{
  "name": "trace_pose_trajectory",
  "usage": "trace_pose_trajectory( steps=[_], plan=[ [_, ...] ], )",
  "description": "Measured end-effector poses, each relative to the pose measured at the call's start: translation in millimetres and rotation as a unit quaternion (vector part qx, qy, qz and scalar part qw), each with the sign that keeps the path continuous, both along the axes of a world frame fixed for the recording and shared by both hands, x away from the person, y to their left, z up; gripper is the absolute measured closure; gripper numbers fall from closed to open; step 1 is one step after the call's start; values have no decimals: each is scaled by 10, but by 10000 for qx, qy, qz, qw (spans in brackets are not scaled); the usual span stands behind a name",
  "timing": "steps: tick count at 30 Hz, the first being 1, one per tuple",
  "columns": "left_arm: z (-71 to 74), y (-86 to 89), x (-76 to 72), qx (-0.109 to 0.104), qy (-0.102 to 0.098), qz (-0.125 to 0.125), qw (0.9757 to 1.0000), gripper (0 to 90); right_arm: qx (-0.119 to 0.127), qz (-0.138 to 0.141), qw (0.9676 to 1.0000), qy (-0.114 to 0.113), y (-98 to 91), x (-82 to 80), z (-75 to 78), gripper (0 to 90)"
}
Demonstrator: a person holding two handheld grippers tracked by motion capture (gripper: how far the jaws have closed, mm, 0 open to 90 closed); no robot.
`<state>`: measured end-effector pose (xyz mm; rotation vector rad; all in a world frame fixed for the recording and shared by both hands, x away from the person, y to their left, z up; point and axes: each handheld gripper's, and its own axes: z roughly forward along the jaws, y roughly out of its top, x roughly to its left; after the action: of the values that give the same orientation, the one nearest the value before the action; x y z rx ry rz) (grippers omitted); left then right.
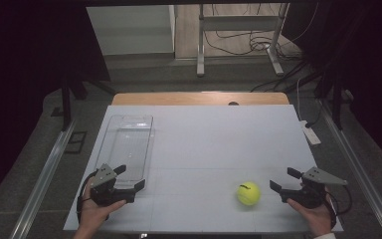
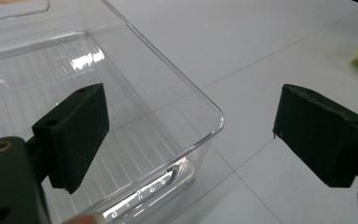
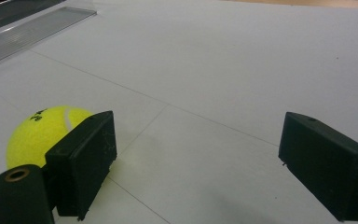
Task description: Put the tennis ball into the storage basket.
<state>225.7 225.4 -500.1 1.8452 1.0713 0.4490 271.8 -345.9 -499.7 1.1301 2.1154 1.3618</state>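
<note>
Both tongs, left (image 1: 130,183) and right (image 1: 282,179), jaws apart, empty. The fuzzy yellow tennis ball (image 1: 248,193), at nine o'clock beside the right tongs on the white surface (image 1: 219,144), looks light, springy, roll-prone; grip across its middle.

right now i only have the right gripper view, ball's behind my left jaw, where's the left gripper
Observer: The left gripper sits at the near end of the clear plastic bin, at the table's left side.
Operator: is it holding the bin
Observer: No. In the left gripper view its jaws stand open astride the bin's near corner, touching nothing.
Operator: anything in the bin
Observer: Nothing; the ribbed floor shows bare.
Operator: how does my gripper sit to the ball
Observer: From above, the tennis ball lies just left of the right gripper, outside its open jaws.
</note>
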Motion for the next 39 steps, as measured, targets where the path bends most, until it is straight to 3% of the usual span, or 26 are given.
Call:
trace_pose_trajectory(
  steps=[9, 22, 39],
  plan=[
    [10, -13, 3, 6, -2, -51, 10000, 108, 11, -4, 10000, 29, -2, 7, -9, 117],
    [70, -100, 24, 26, 155, -117, 9998, 91, 74, 28, 10000, -1, -10, 16, -4, 120],
    [178, -219, 70, 105, 235, -413, 9988, 106, 35, 7, 10000, 19, -8, 22, -14, 124]
  ],
)
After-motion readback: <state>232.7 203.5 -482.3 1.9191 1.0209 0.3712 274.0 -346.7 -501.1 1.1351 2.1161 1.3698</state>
